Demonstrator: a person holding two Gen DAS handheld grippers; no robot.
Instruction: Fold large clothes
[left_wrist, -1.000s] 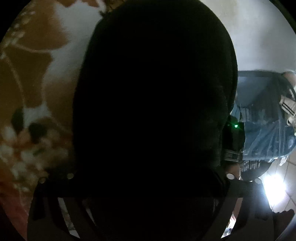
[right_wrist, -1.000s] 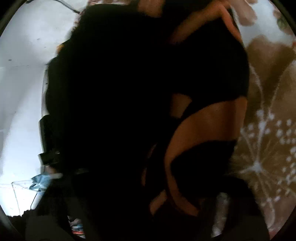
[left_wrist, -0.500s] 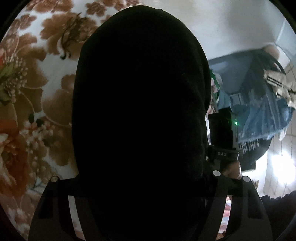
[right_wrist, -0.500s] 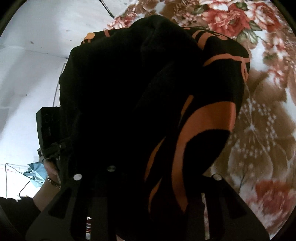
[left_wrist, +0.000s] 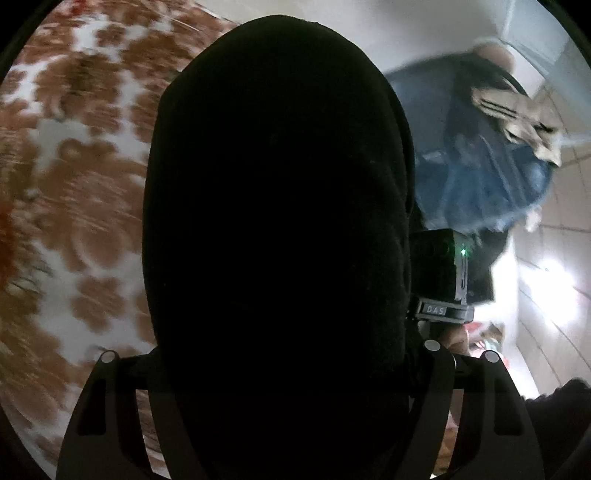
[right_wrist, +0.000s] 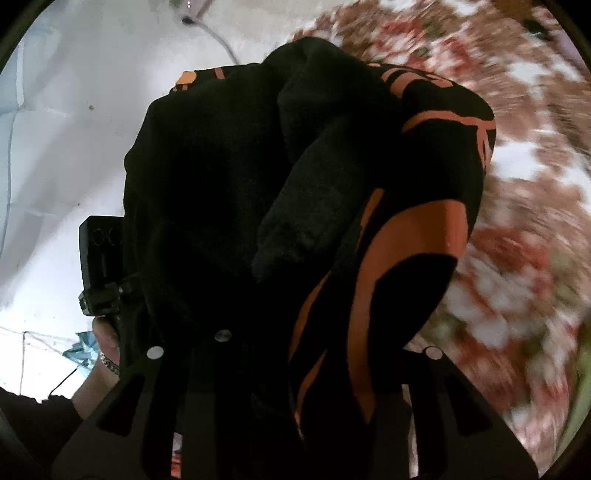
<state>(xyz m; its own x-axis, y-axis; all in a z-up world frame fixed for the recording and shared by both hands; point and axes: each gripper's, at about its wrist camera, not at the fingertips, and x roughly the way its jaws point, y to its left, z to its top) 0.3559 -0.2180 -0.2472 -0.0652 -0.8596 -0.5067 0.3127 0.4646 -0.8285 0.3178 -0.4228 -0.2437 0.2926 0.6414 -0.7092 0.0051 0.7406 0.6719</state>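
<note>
1. Left tongs (left_wrist: 277, 398): closed on a thick bunch of the black garment (left_wrist: 277, 206), which hangs in front of the lens.
2. Right tongs (right_wrist: 295, 387): gripping the same orange-striped garment, held above the floral bedspread (right_wrist: 517, 240).

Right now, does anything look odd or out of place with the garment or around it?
The black garment with orange stripes hangs bunched in a thick wad rather than spread flat, filling both views. Behind it, blue clothing and a pale item sit heaped untidily. The floral bedspread is blurred, so its state is unclear.
</note>
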